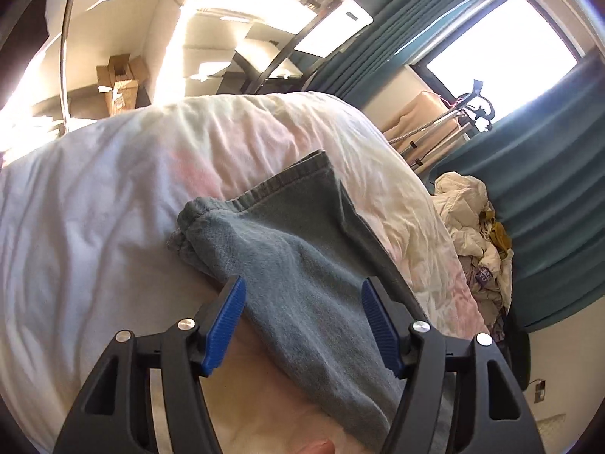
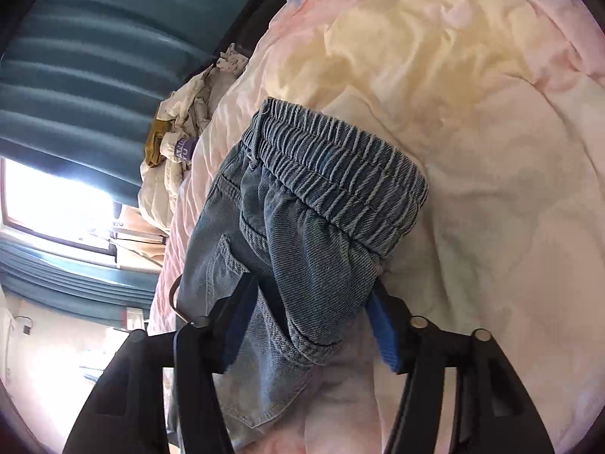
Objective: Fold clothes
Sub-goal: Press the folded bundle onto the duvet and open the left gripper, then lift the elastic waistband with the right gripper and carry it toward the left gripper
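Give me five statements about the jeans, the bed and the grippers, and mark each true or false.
1. The jeans lie on a pastel duvet. True.
2. The left gripper is clamped shut on the cloth. False: its fingers stand apart, one on each side of the denim.
3. The waistband is elasticated. True.
4. The curtains are red. False: teal.
5. A pile of crumpled clothes lies beside the bed. True.
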{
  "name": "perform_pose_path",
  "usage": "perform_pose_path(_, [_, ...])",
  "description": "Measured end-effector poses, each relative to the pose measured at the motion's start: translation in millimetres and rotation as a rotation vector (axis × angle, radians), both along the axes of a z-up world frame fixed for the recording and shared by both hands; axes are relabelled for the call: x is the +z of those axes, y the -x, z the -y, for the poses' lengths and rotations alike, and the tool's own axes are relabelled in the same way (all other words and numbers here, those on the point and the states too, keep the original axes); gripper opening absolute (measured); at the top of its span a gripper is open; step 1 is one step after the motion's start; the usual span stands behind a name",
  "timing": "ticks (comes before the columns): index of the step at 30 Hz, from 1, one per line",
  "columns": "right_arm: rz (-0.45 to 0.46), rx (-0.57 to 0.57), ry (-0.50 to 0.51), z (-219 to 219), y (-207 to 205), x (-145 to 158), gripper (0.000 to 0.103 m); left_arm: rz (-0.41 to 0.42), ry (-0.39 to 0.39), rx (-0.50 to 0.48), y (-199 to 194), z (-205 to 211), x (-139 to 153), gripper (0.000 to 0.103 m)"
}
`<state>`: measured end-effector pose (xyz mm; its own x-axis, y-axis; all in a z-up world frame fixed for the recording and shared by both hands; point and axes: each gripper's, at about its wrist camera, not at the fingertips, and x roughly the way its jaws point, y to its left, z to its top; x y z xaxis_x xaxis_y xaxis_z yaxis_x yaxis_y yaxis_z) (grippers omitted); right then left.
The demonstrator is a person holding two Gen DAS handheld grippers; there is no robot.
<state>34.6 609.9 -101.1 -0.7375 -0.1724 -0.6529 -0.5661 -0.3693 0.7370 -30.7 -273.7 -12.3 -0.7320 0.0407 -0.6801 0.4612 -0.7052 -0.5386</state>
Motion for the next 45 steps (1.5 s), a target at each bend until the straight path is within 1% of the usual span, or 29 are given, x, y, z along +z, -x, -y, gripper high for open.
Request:
perform_pose_path(1, [-0.003, 0.007, 0.002, -1, -2, -2, 0.072, -0.01, 0.016, -0.036, 4, -11, 6, 0.065])
perform_pose_path(2, [-0.005, 0.014, 0.004, -2, -4, -4, 0.075, -0.013, 0.034, -0.075, 7, -22, 11, 0.066])
perform_pose_path(5, [-0.028, 0.012, 0.027, -6, -9, -10, 0.076, -0.016, 0.111, -0.171, 20, -66, 19, 0.066])
perform_pose_path(8, [-0.058, -0.016, 0.066, -12, -12, -19, 0.076, -0.021, 0.152, -0.262, 32, -113, 17, 0.066])
perform_pose_path(12, [-0.084, -0.064, 0.09, -22, -10, -31, 0.076, -0.021, 0.185, -0.365, 45, -169, 5, 0.066])
perform_pose_path(16, [-0.123, -0.107, 0.108, -33, -5, -46, 0.076, 0.007, 0.262, -0.452, 58, -216, -17, 0.066])
perform_pose_path(18, [-0.128, -0.116, 0.113, -36, 2, -49, 0.076, 0.021, 0.309, -0.487, 63, -234, -28, 0.066])
perform_pose_path(20, [-0.133, -0.125, 0.118, -38, 9, -52, 0.076, 0.035, 0.343, -0.518, 69, -247, -40, 0.066])
perform_pose_path(23, [-0.14, -0.139, 0.126, -42, 20, -57, 0.076, 0.059, 0.37, -0.551, 77, -259, -55, 0.066])
perform_pose_path(27, [-0.149, -0.158, 0.135, -47, 33, -64, 0.079, 0.08, 0.434, -0.57, 81, -268, -68, 0.066])
perform_pose_path(31, [-0.138, -0.159, 0.1, -52, 40, -69, 0.078, 0.092, 0.484, -0.575, 81, -275, -79, 0.066])
perform_pose_path(33, [-0.115, -0.166, 0.06, -48, 40, -66, 0.075, 0.102, 0.512, -0.58, 81, -279, -85, 0.066])
perform_pose_path(34, [-0.104, -0.169, 0.04, -47, 41, -65, 0.07, 0.104, 0.524, -0.584, 82, -281, -87, 0.066])
perform_pose_path(35, [-0.093, -0.173, 0.019, -45, 41, -63, 0.062, 0.103, 0.53, -0.587, 82, -281, -87, 0.066])
perform_pose_path(36, [-0.082, -0.176, -0.002, -44, 41, -61, 0.058, 0.103, 0.531, -0.588, 82, -282, -87, 0.066])
perform_pose_path(37, [-0.072, -0.177, -0.033, -42, 41, -56, 0.05, 0.104, 0.531, -0.589, 83, -281, -87, 0.066])
perform_pose_path(39, [-0.053, -0.176, -0.097, -39, 39, -45, 0.041, 0.103, 0.523, -0.593, 82, -280, -85, 0.066])
perform_pose_path(40, [-0.047, -0.168, -0.142, -35, 39, -35, 0.036, 0.103, 0.516, -0.596, 82, -280, -85, 0.066])
perform_pose_path(41, [-0.042, -0.159, -0.185, -31, 39, -24, 0.034, 0.103, 0.513, -0.598, 82, -279, -85, 0.066])
perform_pose_path(43, [-0.048, -0.142, -0.249, -24, 42, 0, 0.03, 0.105, 0.518, -0.601, 81, -280, -84, 0.066])
perform_pose_path(45, [-0.059, -0.125, -0.309, -14, 44, 27, 0.029, 0.106, 0.524, -0.605, 80, -280, -84, 0.066])
